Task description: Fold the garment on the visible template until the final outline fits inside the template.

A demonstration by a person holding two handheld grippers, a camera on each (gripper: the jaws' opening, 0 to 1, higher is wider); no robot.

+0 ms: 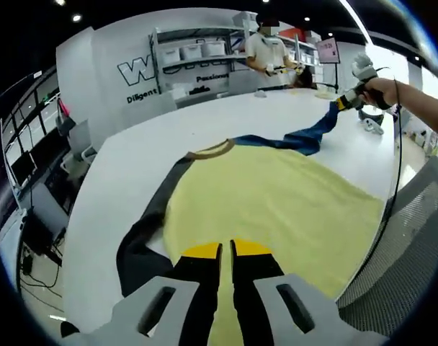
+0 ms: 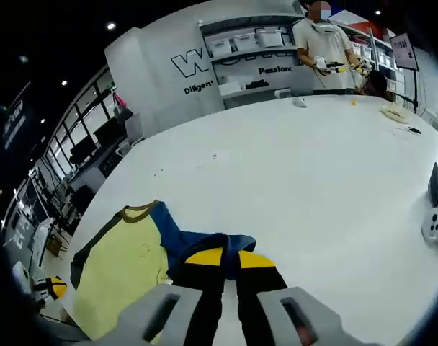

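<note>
1. While the yellow shirt (image 1: 276, 194) lies spread flat on the white table (image 1: 132, 173), little folding looks done: its body is open and broad, with the brown collar (image 1: 212, 150) toward the far side and a dark sleeve (image 1: 150, 216) running down the near-left edge in the left gripper view.
2. Its blue sleeve (image 1: 309, 135) is drawn out long across the table toward the right gripper (image 1: 349, 101), which is seen at the far right of that view in a person's hand (image 1: 381, 90); in the right gripper view the same blue cloth (image 2: 204, 249) bunches right at the jaw tips.
3. The right gripper (image 2: 220, 259) has its jaws nearly together with blue cloth between or just over them, so I judge it is gripping the sleeve.
4. The left gripper (image 1: 226, 251) rests over the near hem, jaws narrow with a thin slit; whether yellow cloth is pinched there I cannot tell.
5. No template outline can be made out on the table in either view, so fit cannot be judged.
6. Still to do, by my reading: bring the blue sleeve in over the body, then the dark one, then fold the body itself.
7. Beyond the table, another person (image 2: 323, 43) stands by shelving (image 2: 255, 43) with bins, well apart from the garment.
</note>
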